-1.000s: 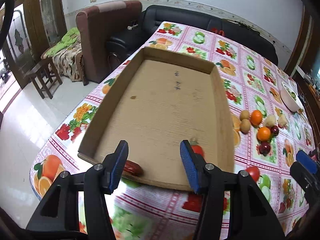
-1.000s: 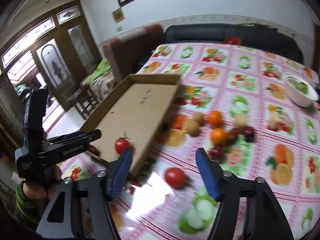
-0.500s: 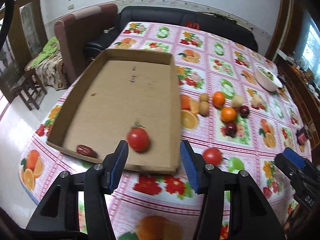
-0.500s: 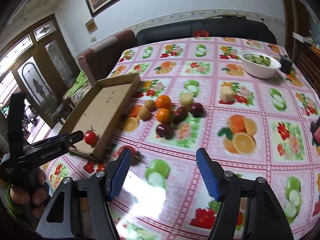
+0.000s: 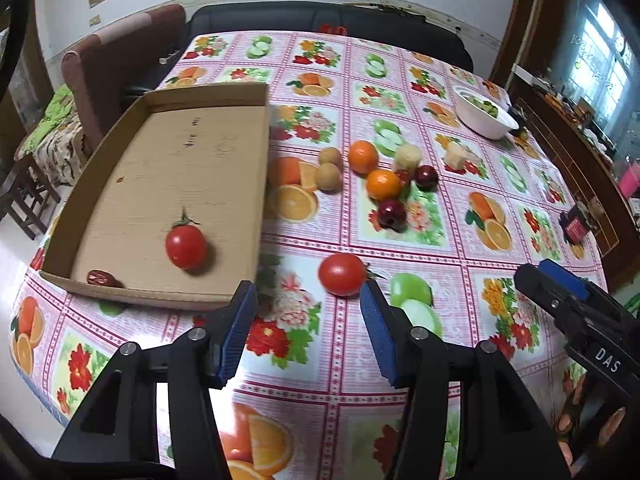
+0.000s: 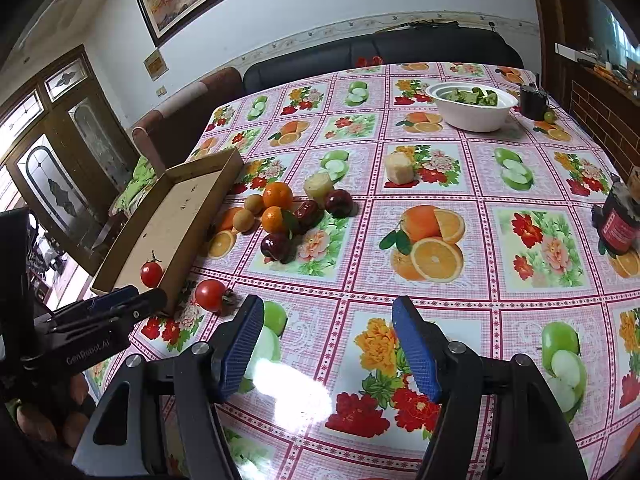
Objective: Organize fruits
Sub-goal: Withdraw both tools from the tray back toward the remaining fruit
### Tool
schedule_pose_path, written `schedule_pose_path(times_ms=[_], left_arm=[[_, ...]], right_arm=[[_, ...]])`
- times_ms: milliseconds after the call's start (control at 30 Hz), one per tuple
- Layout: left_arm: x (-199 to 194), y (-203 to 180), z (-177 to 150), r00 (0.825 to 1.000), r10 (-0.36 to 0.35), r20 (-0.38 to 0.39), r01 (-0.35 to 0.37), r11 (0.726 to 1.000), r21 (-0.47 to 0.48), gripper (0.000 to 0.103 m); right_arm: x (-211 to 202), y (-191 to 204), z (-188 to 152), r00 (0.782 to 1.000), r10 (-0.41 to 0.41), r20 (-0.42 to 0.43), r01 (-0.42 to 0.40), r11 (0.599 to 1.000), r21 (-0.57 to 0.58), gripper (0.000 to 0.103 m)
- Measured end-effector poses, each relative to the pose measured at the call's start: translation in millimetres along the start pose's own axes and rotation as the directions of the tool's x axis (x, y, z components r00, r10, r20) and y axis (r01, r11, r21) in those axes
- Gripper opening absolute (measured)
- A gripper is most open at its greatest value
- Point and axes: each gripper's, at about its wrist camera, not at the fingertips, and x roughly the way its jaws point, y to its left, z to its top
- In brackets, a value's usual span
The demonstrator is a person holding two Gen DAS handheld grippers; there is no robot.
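Jaws: both pairs spread wide, nothing held. Left gripper [image 5: 308,320] has been drawn back from the cardboard tray [image 5: 256,200] over the last second and is now aimed past its near corner. Tray contents: one tomato [image 5: 185,246], one red date [image 5: 100,279]. Second tomato [image 5: 342,274] lies on the tablecloth [image 5: 460,272] just ahead of the left fingers, likely the next pick. Oranges [image 5: 363,157], longans [image 5: 328,177] and dark plums [image 5: 392,213] lie unsorted beyond. Right gripper [image 6: 328,344] is held idle.
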Motion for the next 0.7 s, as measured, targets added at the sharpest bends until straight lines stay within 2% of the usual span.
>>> schedule_pose_path(times_ms=[233, 500, 700], left_arm=[[5, -8, -3, 0.999, -0.021, -0.037, 0.021, 1.0, 0.019, 0.053], [11, -8, -3, 0.992, -0.107, -0.067, 0.108, 0.994, 0.015, 0.052], [21, -10, 2, 0.989, -0.122, -0.082, 0.123, 0.992, 0.013, 0.052]], right_arm=[[-1, -1, -1, 1.0, -0.006, 0.001, 0.006, 1.0, 0.0, 0.069], [0, -8, 3, 0.999, -0.042, 0.004, 0.042, 0.999, 0.01, 0.069], [0, -15, 4, 0.998, -0.066, 0.011, 0.065, 0.998, 0.017, 0.068]])
